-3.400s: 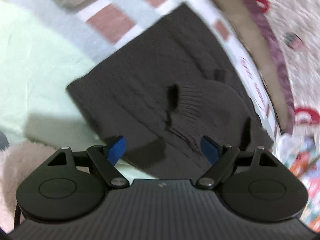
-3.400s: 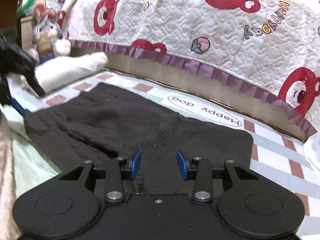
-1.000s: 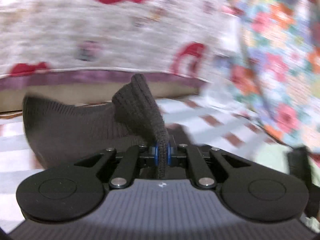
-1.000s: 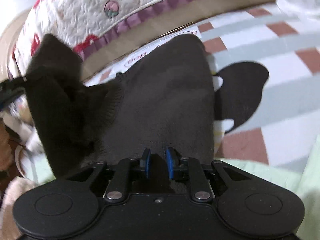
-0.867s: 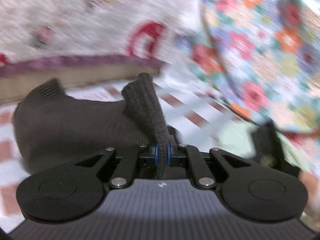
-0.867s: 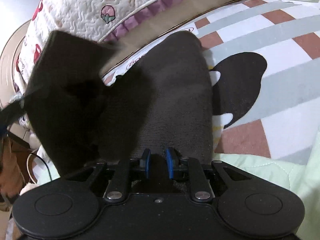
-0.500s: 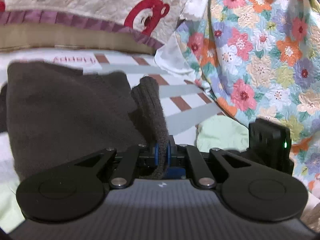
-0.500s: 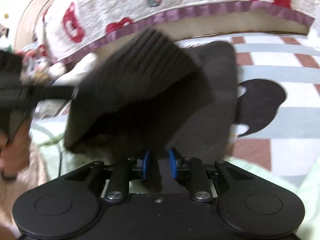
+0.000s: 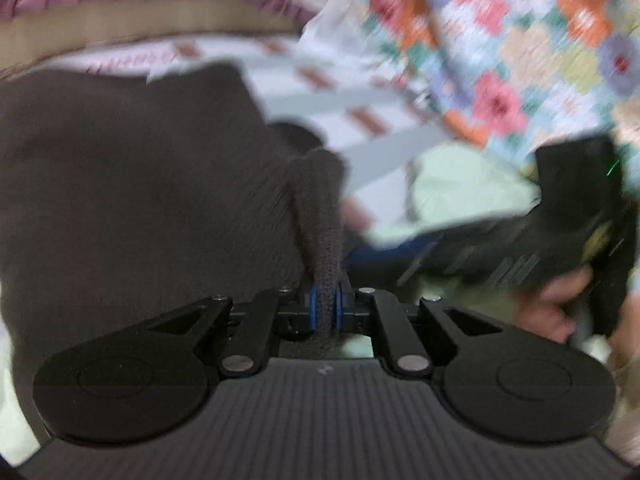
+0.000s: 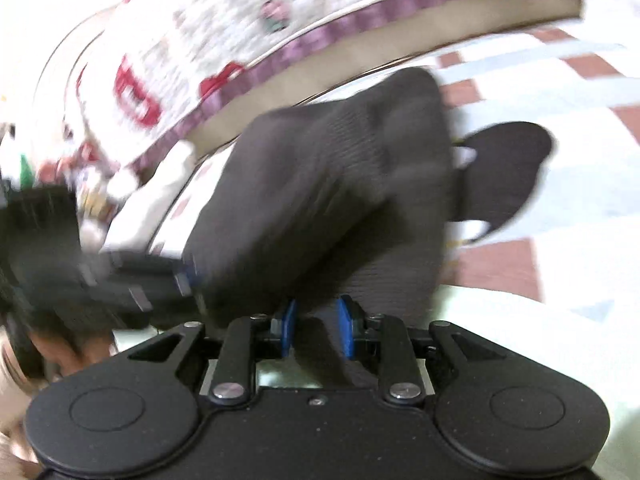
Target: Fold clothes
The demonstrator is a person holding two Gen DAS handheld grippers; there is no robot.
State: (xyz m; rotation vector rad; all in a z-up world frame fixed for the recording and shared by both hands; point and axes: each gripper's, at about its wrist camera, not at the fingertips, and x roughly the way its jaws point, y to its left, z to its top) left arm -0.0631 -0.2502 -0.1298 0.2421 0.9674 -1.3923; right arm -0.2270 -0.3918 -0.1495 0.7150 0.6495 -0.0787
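A dark brown knit sweater (image 9: 120,184) lies on the checked bed sheet. My left gripper (image 9: 325,308) is shut on a thick fold of its edge, which rises between the blue pads. In the right wrist view the sweater (image 10: 328,184) is doubled over, with a flap lifted across its lower layer. My right gripper (image 10: 317,330) is shut on the near edge, cloth filling the gap between its pads. The left gripper's body (image 10: 132,280) shows blurred at the left, holding the flap. The right gripper's body (image 9: 580,216) and a hand (image 9: 560,300) appear at the right of the left wrist view.
A bear-print quilt with purple trim (image 10: 320,36) borders the far side. A floral quilt (image 9: 520,40) hangs at the right. A light green blanket (image 9: 460,184) lies beside the sweater. The sheet (image 10: 560,216) has a black printed shape (image 10: 508,168). A white pillow (image 10: 160,196) sits at the left.
My left gripper has carried its sweater edge across and down toward the right gripper, doubling the sweater over. The two grippers are now close together. Both views are motion-blurred.
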